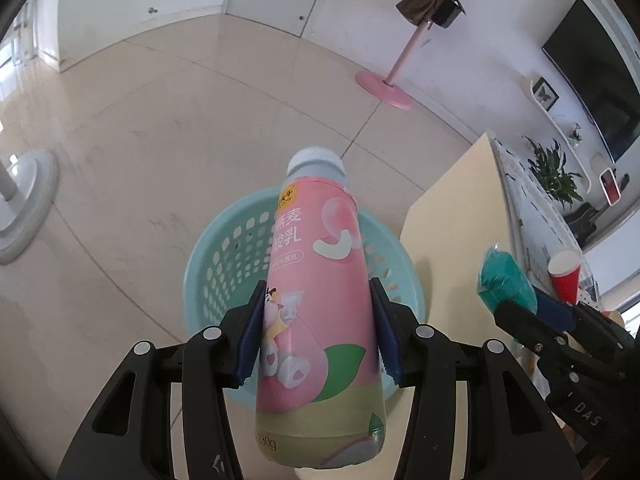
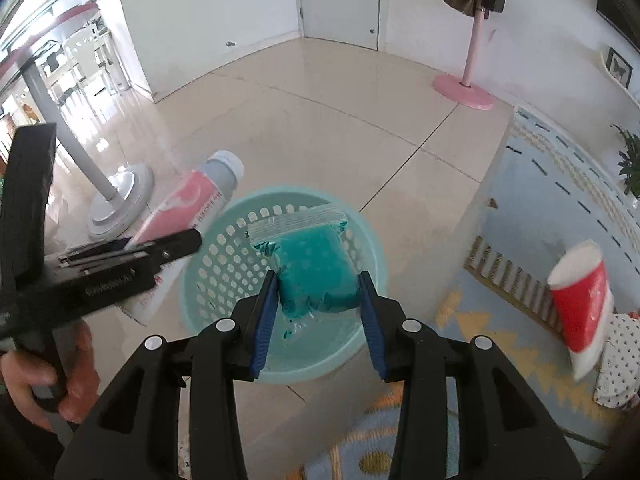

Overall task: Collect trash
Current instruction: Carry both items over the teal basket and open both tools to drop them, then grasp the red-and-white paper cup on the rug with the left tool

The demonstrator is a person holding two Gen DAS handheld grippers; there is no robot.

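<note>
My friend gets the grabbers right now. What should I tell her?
Left gripper: shut on the pink yogurt bottle, held over the teal basket.
Right gripper: the teal-filled zip bag sits between its fingers, above the basket; the right-hand pad looks slightly clear of it.
Done: both pieces picked up and brought to the basket.
Left: drop both in. A red paper cup waits on the table, probably next.

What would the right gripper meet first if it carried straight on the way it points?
Probably the teal perforated basket on the floor. The right gripper and its zip bag of teal stuff aim into it; depth unclear.
</note>
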